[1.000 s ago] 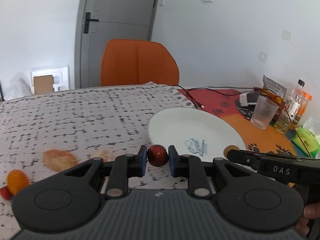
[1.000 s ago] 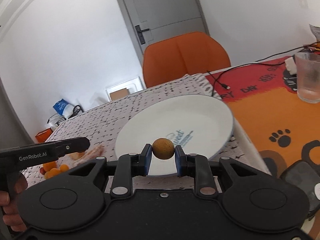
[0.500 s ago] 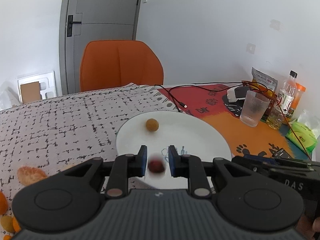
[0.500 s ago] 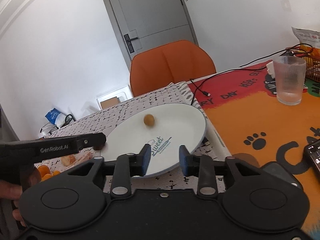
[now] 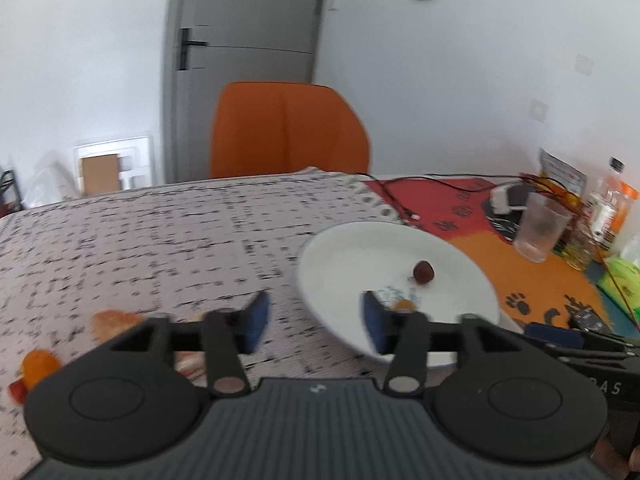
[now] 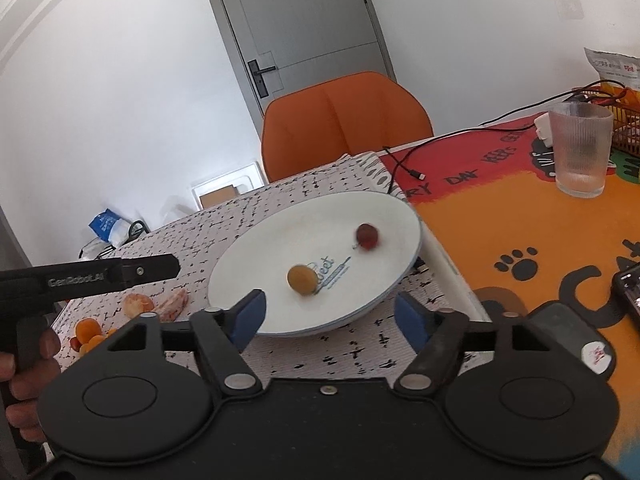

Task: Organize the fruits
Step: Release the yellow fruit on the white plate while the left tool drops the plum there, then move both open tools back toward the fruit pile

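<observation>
Both tongs, left and right, gape empty beside the white plate. On it lie a red fruit and a brown fruit; either may roll off if bumped.

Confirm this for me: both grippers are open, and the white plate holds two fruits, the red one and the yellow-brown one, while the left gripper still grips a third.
Not quite. The left gripper grips nothing: the left wrist view shows its jaws apart with only tablecloth and plate between them. The rest holds: the right gripper is open too, and the white plate holds the red fruit and the yellow-brown fruit.
</observation>
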Demonstrator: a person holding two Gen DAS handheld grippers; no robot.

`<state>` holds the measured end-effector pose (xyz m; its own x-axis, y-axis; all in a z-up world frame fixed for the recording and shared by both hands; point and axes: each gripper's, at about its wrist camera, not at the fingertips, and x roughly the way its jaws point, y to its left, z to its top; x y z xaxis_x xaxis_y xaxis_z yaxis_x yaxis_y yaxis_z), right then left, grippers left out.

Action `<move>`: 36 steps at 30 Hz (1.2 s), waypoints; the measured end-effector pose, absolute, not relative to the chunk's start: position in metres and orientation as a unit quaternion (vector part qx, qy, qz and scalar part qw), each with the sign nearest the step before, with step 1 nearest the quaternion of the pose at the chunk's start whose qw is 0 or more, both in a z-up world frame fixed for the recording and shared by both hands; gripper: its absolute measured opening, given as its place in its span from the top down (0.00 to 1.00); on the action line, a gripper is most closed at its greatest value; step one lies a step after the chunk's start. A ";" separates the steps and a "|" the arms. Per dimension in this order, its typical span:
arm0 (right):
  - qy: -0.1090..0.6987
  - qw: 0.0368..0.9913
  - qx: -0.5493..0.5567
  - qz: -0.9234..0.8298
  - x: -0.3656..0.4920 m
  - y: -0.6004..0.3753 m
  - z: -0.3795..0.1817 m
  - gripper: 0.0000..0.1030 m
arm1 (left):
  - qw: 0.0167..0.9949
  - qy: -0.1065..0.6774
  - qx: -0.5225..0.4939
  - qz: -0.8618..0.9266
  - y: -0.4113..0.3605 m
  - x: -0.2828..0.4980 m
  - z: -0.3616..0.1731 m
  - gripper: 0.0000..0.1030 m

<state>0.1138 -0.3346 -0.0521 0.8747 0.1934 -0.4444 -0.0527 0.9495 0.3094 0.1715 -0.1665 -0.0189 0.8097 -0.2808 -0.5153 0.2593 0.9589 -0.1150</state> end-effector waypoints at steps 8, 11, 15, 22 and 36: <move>0.233 0.960 0.140 0.071 0.114 -0.310 -0.048 0.00 | 0.963 0.251 -0.028 -0.088 -0.126 0.152 -0.017 0.18; 0.233 0.959 0.140 0.079 0.117 -0.301 -0.047 0.00 | 0.965 0.250 -0.041 -0.069 -0.109 0.146 -0.017 0.17; 0.229 0.958 0.141 0.099 0.117 -0.289 -0.046 0.00 | 0.968 0.243 -0.047 -0.042 -0.089 0.138 -0.017 0.16; 0.238 0.955 0.133 0.120 0.122 -0.267 -0.046 0.00 | 0.961 0.266 -0.072 -0.025 -0.061 0.127 -0.028 0.13; 0.275 0.941 0.121 0.153 0.127 -0.239 -0.053 0.00 | 0.950 0.298 -0.094 -0.005 -0.035 0.115 -0.056 0.14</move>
